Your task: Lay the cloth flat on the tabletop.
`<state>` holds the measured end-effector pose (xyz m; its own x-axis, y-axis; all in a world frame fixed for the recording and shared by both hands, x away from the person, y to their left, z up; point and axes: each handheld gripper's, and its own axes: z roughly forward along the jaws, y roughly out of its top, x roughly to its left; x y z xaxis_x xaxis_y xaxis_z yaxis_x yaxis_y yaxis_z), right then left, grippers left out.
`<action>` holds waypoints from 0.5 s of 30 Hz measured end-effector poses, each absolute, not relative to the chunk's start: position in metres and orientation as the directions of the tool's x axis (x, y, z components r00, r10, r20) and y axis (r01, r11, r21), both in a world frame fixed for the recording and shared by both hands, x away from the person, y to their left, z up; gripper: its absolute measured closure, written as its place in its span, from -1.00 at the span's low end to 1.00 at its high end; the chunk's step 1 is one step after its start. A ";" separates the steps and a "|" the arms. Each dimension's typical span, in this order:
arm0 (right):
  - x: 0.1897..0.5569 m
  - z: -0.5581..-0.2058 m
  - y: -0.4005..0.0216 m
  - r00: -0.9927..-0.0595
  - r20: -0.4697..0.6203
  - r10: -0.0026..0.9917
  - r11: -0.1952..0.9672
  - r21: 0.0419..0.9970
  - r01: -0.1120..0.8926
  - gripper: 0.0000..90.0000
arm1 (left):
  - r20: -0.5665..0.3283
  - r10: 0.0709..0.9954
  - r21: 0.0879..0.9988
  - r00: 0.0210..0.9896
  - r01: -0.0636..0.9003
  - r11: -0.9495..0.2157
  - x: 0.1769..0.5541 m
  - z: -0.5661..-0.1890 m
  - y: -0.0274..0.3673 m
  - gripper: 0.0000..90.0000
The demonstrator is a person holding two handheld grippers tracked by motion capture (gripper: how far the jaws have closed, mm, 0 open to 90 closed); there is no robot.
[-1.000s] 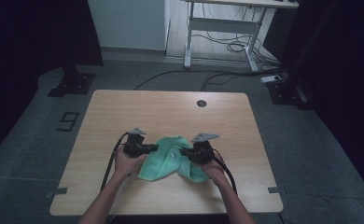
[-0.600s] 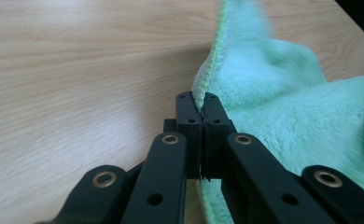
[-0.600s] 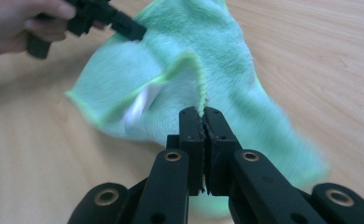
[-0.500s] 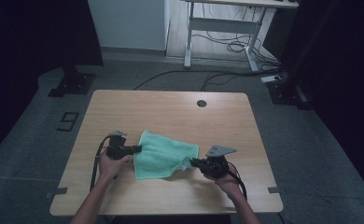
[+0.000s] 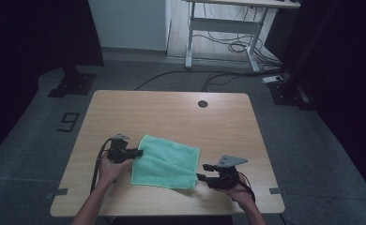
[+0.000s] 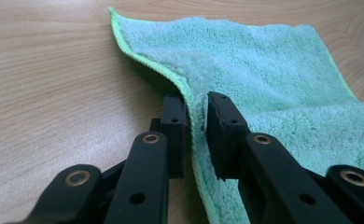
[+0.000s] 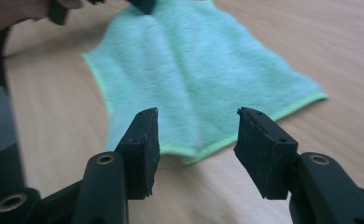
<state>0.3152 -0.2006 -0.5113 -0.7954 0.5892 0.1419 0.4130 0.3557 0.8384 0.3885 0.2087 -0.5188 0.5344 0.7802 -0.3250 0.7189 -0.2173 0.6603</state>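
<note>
A green terry cloth (image 5: 164, 161) lies spread flat on the wooden table (image 5: 171, 112), toward its near side. My left gripper (image 5: 139, 152) is at the cloth's left edge. In the left gripper view that edge of the cloth (image 6: 264, 70) rises as a ridge between the jaws of the left gripper (image 6: 196, 135), which have just been opening and stand slightly apart around it. My right gripper (image 5: 201, 172) sits just off the cloth's near right corner. Its jaws have just been opening too; the right gripper (image 7: 196, 144) is open with nothing between them, and the cloth (image 7: 194, 70) lies ahead of it.
A round cable hole (image 5: 202, 103) sits near the table's far edge. Behind the table stands a white desk frame (image 5: 223, 28) with cables on the floor. Grey tape marks (image 5: 59, 192) are at the table's near corners.
The two grippers, close together on the bunched cloth a second ago, have drawn apart left and right, and the cloth now lies flat. The right gripper has let go of it.
</note>
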 end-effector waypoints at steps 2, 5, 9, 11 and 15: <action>0.323 -0.514 -0.200 -0.759 0.111 0.641 0.367 0.824 0.431 0.09 | -0.327 0.778 0.665 0.536 0.716 -0.213 0.388 -0.518 0.210 0.72; 0.339 -0.523 -0.197 -0.718 0.110 0.687 0.356 0.810 0.466 0.10 | -0.327 0.773 0.670 0.543 0.711 -0.215 0.386 -0.517 0.209 0.71; 0.366 -0.533 -0.183 -0.663 0.103 0.741 0.334 0.800 0.498 0.12 | -0.317 0.767 0.662 0.558 0.709 -0.242 0.386 -0.520 0.203 0.71; 0.378 -0.537 -0.174 -0.654 0.098 0.750 0.337 0.794 0.506 0.14 | -0.309 0.764 0.660 0.567 0.706 -0.257 0.385 -0.522 0.201 0.70; 0.396 -0.545 -0.160 -0.636 0.028 0.771 0.391 0.767 0.508 0.33 | -0.304 0.757 0.655 0.578 0.704 -0.275 0.383 -0.523 0.198 0.70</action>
